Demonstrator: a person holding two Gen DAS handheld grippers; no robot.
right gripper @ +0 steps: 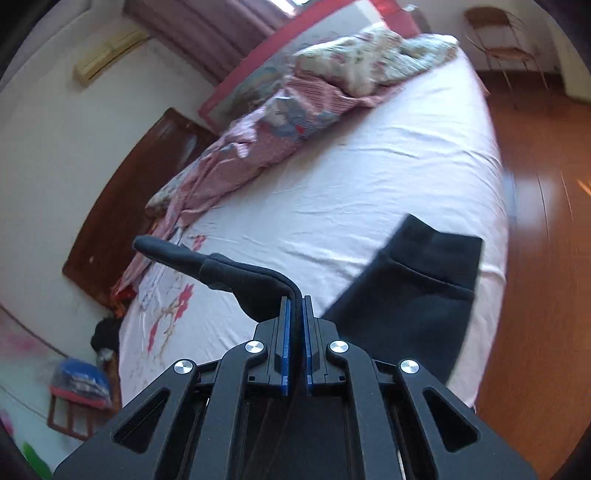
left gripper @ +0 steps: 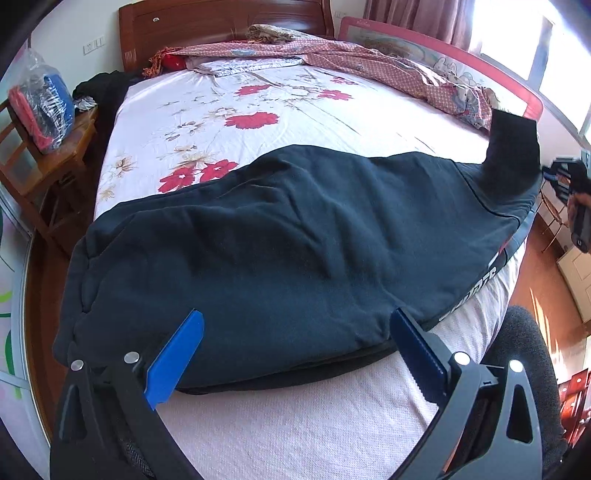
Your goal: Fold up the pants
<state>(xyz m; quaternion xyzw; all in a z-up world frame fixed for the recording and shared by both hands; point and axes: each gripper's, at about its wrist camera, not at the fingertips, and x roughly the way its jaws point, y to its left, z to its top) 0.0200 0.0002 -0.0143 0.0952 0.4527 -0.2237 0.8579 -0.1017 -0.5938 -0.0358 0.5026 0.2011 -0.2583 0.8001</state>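
Observation:
Black pants [left gripper: 295, 236] lie across the floral bed sheet [left gripper: 229, 110], with the wide end at the near left and the legs running to the right. My left gripper [left gripper: 295, 328] hovers open over the near edge of the pants, its blue pads [left gripper: 177, 362] on either side of the cloth and not pressing on it. At the far right my right gripper [left gripper: 569, 181] lifts a leg end [left gripper: 513, 140] off the bed. In the right wrist view the right gripper [right gripper: 295, 301] is shut on a fold of the black cloth [right gripper: 258, 280], and a ribbed cuff [right gripper: 428, 266] hangs beside it.
A crumpled pink quilt [left gripper: 369, 62] lies along the far side by a red bed rail [left gripper: 443, 48] and a wooden headboard [left gripper: 221, 26]. Left of the bed a wooden stool [left gripper: 44, 162] carries a plastic-wrapped bundle [left gripper: 40, 103]. Wooden floor [right gripper: 546, 258] surrounds the bed.

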